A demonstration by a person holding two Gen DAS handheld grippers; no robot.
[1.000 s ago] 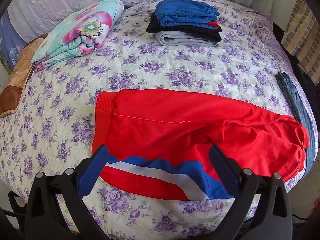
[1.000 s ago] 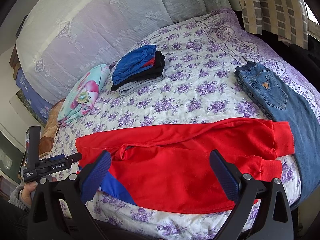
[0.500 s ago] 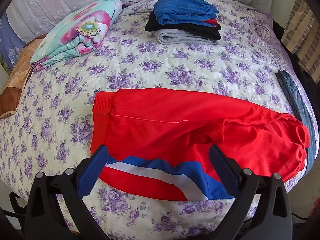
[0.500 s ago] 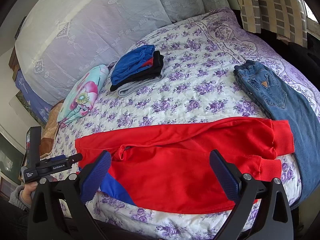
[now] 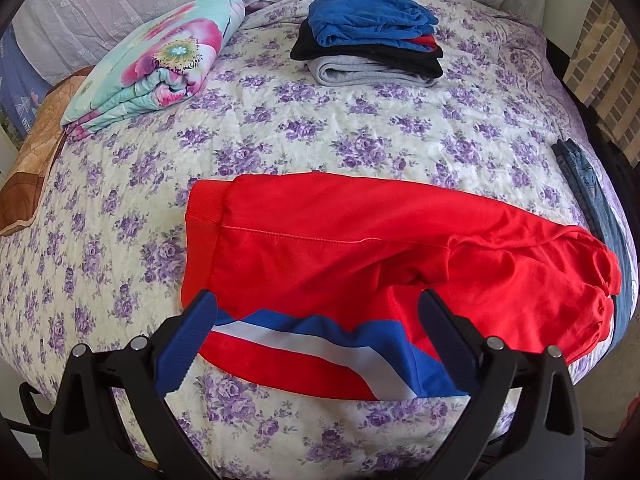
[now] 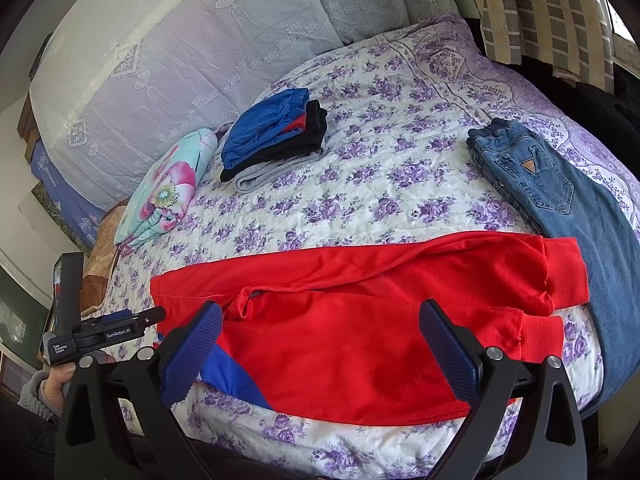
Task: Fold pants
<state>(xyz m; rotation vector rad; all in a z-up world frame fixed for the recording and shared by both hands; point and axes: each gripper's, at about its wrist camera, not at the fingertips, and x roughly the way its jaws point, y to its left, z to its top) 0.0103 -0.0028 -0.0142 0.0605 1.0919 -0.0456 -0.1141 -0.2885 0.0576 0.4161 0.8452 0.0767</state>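
My left tool (image 5: 316,320) hangs with its blue-padded fingers (image 5: 188,340) spread wide apart, gripping nothing, just over the near edge of the bed (image 5: 360,128). My right tool (image 6: 320,332) is spread the same way and also holds nothing. The red pants (image 5: 340,248) lie flat under both tools, stretched across the bed's near edge: the waistband toward my left, the two cuffed legs toward my right, and a blue and white stripe on the near side by the left tool. In the right wrist view, my left hand (image 6: 54,384) shows at the lower left, holding the left tool's handle.

The bed wears a quilted cover of purple flowers on cream. Just past the pant cuffs, at the right edge, lies a pair of jeans (image 6: 560,200). Well apart, at the far side, sits a stack of folded clothes (image 5: 372,44), blue on top, then black, then grey. Left of it rests a folded floral blanket (image 5: 160,64). White lace cloth (image 6: 160,60) hangs behind the bed, and a checked curtain (image 6: 540,12) at the far right.
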